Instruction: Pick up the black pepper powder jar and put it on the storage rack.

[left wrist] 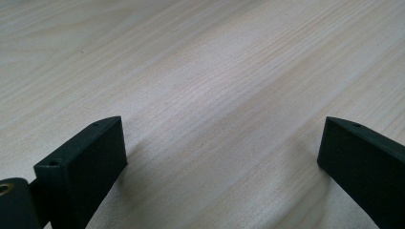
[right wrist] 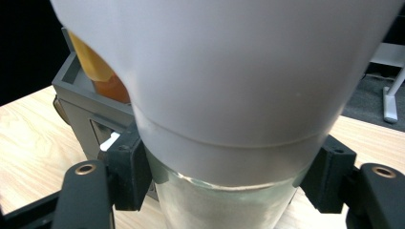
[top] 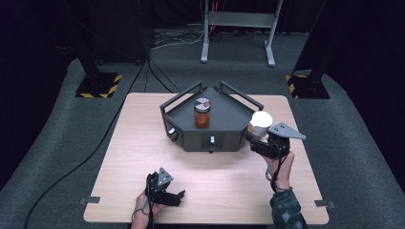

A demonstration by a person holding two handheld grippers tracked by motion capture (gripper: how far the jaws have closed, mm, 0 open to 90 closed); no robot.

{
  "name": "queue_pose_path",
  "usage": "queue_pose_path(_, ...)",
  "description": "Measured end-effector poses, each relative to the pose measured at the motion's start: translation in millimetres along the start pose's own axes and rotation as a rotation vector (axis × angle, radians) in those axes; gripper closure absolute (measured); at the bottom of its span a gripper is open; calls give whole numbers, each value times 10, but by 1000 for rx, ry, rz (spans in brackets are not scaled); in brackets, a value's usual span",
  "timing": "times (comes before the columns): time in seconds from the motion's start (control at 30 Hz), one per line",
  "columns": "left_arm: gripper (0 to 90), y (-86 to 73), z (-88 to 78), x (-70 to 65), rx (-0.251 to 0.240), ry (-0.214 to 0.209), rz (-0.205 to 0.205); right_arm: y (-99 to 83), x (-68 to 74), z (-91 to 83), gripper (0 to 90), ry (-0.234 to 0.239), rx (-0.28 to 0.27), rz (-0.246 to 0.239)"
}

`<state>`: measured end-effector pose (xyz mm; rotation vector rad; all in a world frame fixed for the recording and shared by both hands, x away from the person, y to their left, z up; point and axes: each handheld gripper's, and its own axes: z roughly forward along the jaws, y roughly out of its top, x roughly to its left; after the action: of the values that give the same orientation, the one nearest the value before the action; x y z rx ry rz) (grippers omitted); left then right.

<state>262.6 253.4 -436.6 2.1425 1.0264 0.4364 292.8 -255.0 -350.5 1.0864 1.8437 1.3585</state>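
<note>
While my right gripper [top: 256, 138] clamps the white-capped jar [top: 260, 123], it hangs beside the tray's [top: 188, 136] edge. My left gripper [top: 177, 195] rests wide open on bare table [top: 143, 143].

The wooden table [top: 143, 152] serves as the landmark. At its far middle stands a dark grey angular tray [top: 191, 133] with raised rails along its rear edges and small fittings on its front wall. Inside the tray stands a jar [top: 202, 114] of reddish-orange contents, upright, with a lid in grey, white and orange segments. Beyond the table's far edge stands a grey metal frame [top: 237, 28] on two legs, with cables on the carpet beside it. Off the table's far left and far right corners sit two black stand bases [top: 98, 85] marked with yellow-black hazard stripes. A black cable [top: 95, 152] runs across the grey carpet left of the table.
</note>
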Motion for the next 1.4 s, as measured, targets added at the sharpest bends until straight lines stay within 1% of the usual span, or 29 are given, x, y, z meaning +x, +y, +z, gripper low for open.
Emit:
queue_pose_path(0.3,24,1,-1,1,1,0,2,57,-2,67,295,9,2,4)
queue_pose_path(0.93,25,-2,-1,0,-1,0,1,193,5,202,295,21,5,-10)
queue_pose_path(1.4,28,-4,-2,0,-2,-1,3,293,10,342,295,33,12,-20)
